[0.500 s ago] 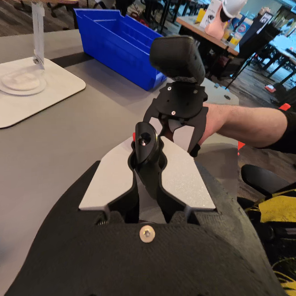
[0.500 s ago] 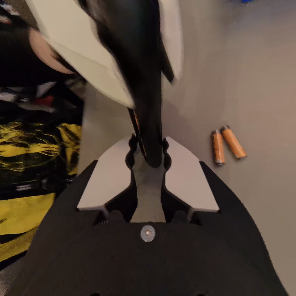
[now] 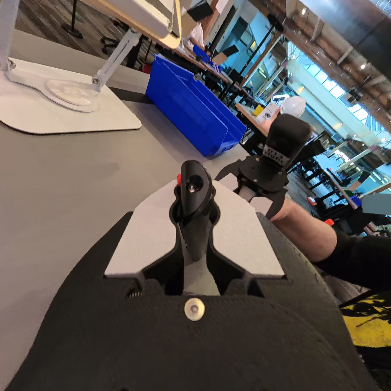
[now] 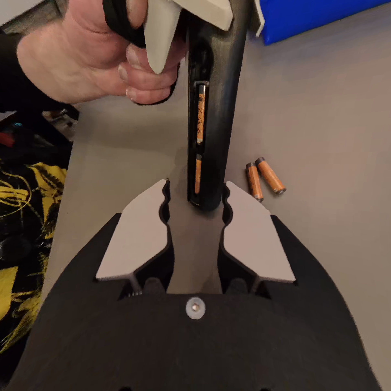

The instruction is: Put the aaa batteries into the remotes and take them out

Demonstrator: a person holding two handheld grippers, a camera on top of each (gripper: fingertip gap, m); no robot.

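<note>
A: Remote [image 4: 213, 118], mostly. Top end is getting cut off by the frame edge in the right wrist view, w/ a white finger [image 4: 160, 36] of the other gripper lying across it there, so I can't make out the button face at all.

B: And from the left wrist view?

A: Only an end-on look. Left gripper [image 3: 194, 203] is clamping the black remote [image 3: 195, 196] narrow between its pads, jaws nearly closed on it. A small red bit is showing at the remote's left edge; can't tell what it is. The body below is dropping into the gap btw the fingers and getting lost in shadow.

B: Batteries?

A: Battery bay is facing the right cam, cover off. Two orange cells [image 4: 200, 118] are sitting end to end in the slot, seen at a steep angle, so the lower one is showing as just a sliver. Two more orange batteries [image 4: 264, 178] are lying on the grey table [image 4: 317, 127] just right of the remote, touching at their top ends, splaying apart lower down.

B: Right gripper?

A: Right gripper [image 4: 195, 190] is standing wide open, holding nothing. The remote's bottom end is sitting btw its tips, close to the right finger, clear of the left one. In the left view it's [image 3: 257, 191] partly hidden behind the left gripper's finger.

B: Anything else?

A: The hand [image 4: 88, 61] on the left gripper is filling the upper-left corner, blurred. Blue bin [image 3: 190, 112] is sitting further back, only its corner showing in the right view. White stand base [image 3: 63, 114] is lying at the far left, cropped.
</note>
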